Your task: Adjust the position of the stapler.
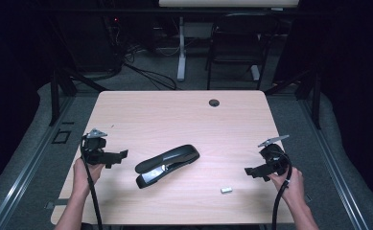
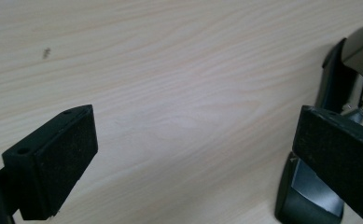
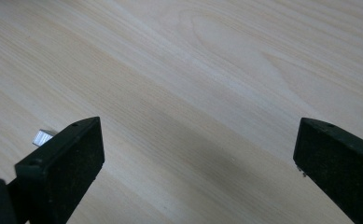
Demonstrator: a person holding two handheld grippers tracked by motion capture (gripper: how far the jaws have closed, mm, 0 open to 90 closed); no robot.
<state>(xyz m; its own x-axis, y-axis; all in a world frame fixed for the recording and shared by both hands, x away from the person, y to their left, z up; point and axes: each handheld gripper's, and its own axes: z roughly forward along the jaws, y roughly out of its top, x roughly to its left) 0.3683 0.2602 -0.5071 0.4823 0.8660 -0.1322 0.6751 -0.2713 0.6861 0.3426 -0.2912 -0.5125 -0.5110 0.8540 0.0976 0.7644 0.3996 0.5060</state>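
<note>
A black stapler [image 1: 166,165] lies open on the light wooden table [image 1: 184,115], near the middle front. A small silvery strip of staples [image 1: 227,190] rests to its right, closer to the front edge. My left gripper [image 1: 119,156] is held just left of the stapler, jaws wide apart with bare table between them; the stapler [image 2: 352,70] shows past the right jaw in the left gripper view. My right gripper [image 1: 251,171] hovers at the right, open and holding nothing. The staple strip [image 3: 42,136] peeks out behind its left jaw.
A round cable hole [image 1: 214,102] sits near the table's far edge. Beyond the table stand a dark chair [image 1: 237,43] and a white desk leg [image 1: 181,48], with cables on the floor.
</note>
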